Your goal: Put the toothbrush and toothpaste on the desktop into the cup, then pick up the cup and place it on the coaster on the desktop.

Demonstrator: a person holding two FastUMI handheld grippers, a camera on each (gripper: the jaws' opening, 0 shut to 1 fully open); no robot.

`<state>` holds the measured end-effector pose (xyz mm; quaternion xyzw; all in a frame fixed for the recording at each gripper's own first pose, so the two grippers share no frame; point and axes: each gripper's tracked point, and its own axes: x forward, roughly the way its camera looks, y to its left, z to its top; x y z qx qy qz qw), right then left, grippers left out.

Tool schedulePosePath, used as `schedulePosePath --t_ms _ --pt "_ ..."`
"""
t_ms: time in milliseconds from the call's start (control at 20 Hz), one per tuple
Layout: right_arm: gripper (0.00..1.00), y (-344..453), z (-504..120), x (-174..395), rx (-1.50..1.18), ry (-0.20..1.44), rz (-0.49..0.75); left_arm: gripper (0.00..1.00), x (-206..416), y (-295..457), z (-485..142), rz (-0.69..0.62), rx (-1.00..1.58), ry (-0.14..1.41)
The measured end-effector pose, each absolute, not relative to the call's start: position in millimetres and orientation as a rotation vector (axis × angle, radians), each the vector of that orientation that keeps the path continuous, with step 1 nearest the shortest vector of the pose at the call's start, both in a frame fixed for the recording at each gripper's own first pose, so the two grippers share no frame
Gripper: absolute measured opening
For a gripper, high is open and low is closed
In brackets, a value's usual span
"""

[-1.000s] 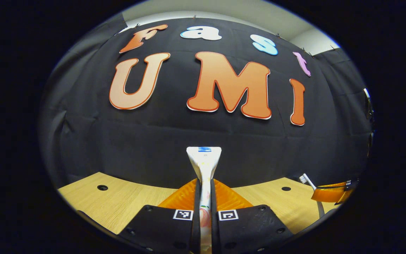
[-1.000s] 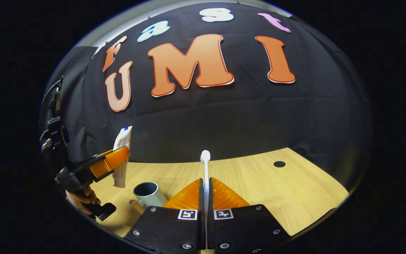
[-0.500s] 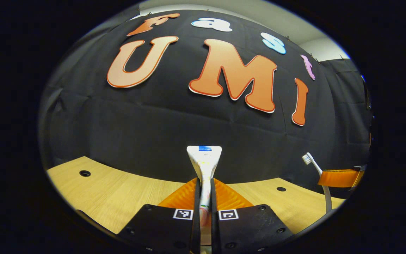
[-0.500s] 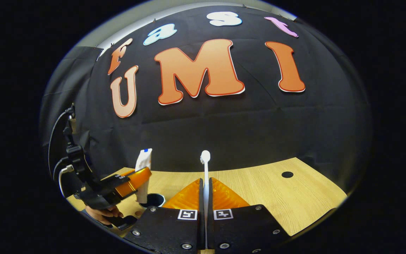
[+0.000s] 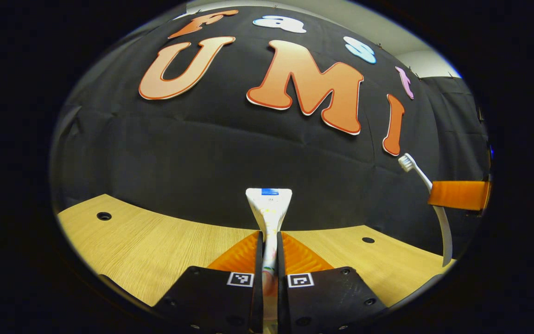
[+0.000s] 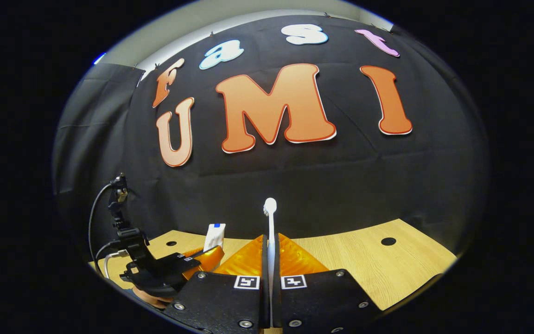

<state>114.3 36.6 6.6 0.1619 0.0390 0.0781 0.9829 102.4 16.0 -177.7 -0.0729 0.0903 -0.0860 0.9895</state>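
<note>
Toothpaste (image 5: 268, 211) stands upright in the left gripper (image 5: 267, 241), both fingers clenched on the tube's lower body, its flat crimped end with a blue strip pointing up against the black cloth wall (image 5: 179, 153). In the left gripper view the wooden tabletop (image 5: 155, 246) spreads below and beyond the fingers, with a round hole (image 5: 104, 216) near its far left corner and another hole (image 5: 367, 240) toward the right. At the right rim of that view the right gripper (image 5: 457, 195) holds the toothbrush (image 5: 427, 185) aloft, bristle head up and tilted left, handle hanging below the fingers above the tabletop's right edge.

In the right gripper view the right gripper is clenched on the toothbrush handle, and the white head rises straight up between the fingers. A hole in the tabletop lies toward the far right corner. To the lower left the left gripper, with its cable (image 6: 95, 218) and mount, sits low over the tabletop near its left edge; the toothpaste tip pokes up from it. Part of a hand, probably, shows beneath it, though it is too hidden to be sure.
</note>
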Motion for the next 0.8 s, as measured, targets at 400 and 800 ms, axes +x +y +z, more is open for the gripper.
schedulePosePath --t_ms 400,800 --pt "0.02 54 12 113 0.339 0.061 0.183 0.52 64 15 -158 -0.222 -0.047 0.146" --pt "0.02 84 23 113 0.382 -0.022 0.263 0.95 25 37 -163 -0.196 -0.02 0.158"
